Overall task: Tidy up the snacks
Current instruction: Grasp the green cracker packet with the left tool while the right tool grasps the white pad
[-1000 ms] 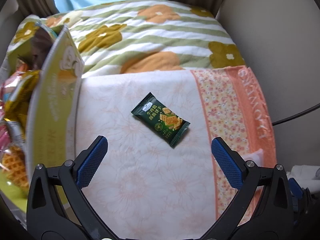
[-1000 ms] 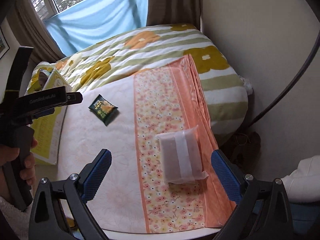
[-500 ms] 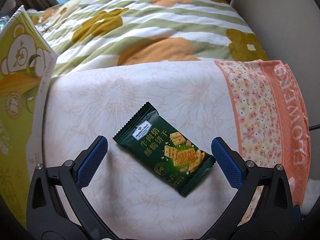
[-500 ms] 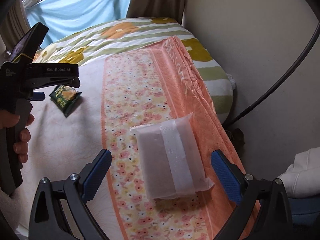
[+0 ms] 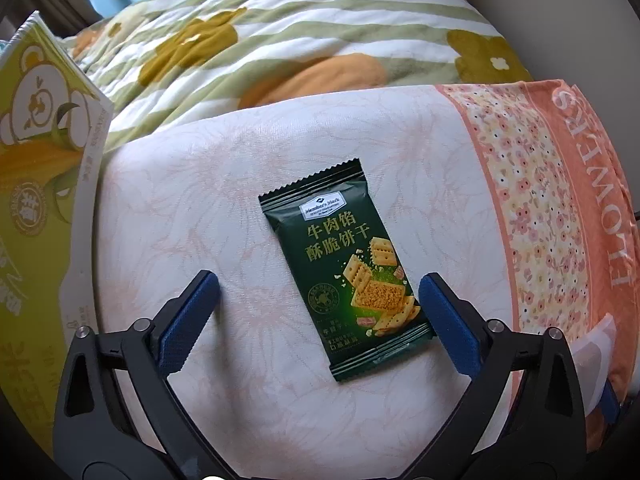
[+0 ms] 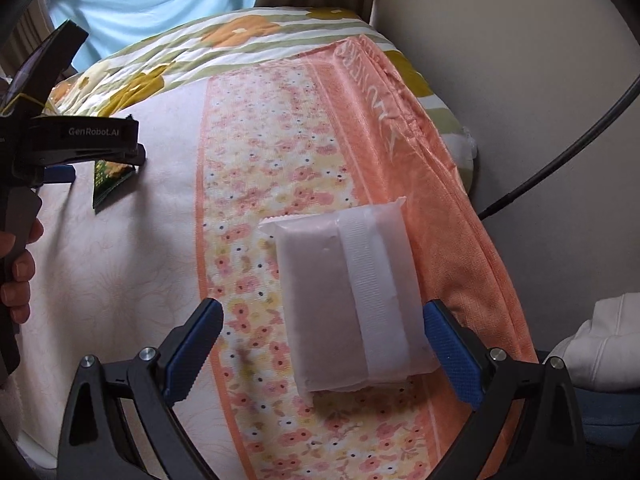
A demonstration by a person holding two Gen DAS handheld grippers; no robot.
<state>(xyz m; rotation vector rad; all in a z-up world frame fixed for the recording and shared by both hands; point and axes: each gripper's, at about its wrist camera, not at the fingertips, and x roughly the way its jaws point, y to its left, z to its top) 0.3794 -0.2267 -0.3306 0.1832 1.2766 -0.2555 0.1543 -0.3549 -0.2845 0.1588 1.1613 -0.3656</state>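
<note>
A dark green cracker packet lies flat on the pale floral cloth. My left gripper points down over it with the packet's lower half between the blue pads. Its jaws are closing; the right pad is close to the packet's edge and the left pad stands well apart. A translucent white packet lies on the orange flowered towel. My right gripper is open astride its near half. The right wrist view also shows the left gripper's body, a hand and the green packet's corner.
A yellow-green carton with a bear print stands at the left. A striped flower quilt covers the bed behind. At the right are the wall, a black cable and a white cloth beyond the towel's edge.
Both grippers have come down toward the bed. The green packet now sits between the left fingers, the white packet between the right fingers. The left jaws have narrowed a little.
</note>
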